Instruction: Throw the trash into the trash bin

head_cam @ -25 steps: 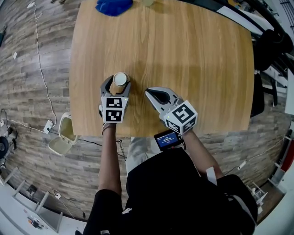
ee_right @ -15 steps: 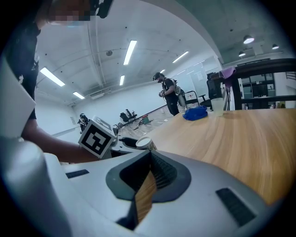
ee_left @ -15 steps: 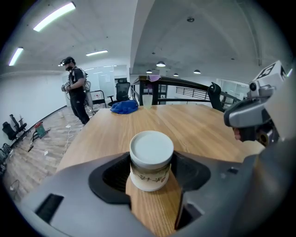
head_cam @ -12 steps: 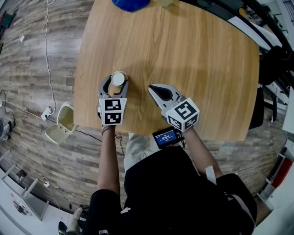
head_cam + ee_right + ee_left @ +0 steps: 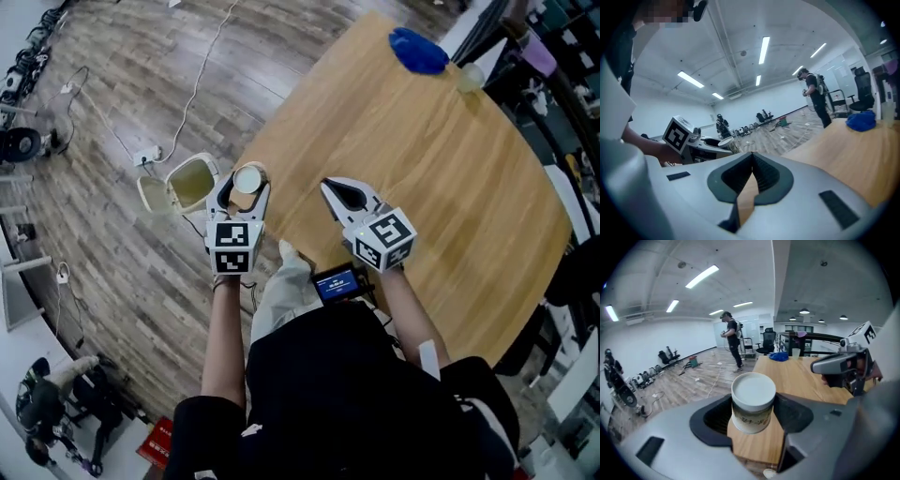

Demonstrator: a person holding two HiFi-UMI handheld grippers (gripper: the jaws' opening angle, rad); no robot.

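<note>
A brown paper cup [image 5: 248, 178] with a white lid sits between the jaws of my left gripper [image 5: 246, 184], which is shut on it. The cup hangs in the air above the table's left corner, just right of the trash bin. The left gripper view shows the cup [image 5: 753, 401] upright and clamped at both sides. The cream trash bin [image 5: 190, 182] stands open on the floor, its lid tipped back. My right gripper [image 5: 343, 195] hovers over the wooden table [image 5: 431, 169] with jaws shut and nothing in them [image 5: 752, 165].
A blue object [image 5: 419, 52] and a clear cup [image 5: 469, 77] lie at the table's far end. Cables and a power strip [image 5: 145, 157] run across the wood floor beside the bin. A person [image 5: 731, 341] stands far off in the room.
The left gripper has lifted the cup off the table and carried it left to the table's corner, beside the bin. The right gripper has moved along with it, still shut.
</note>
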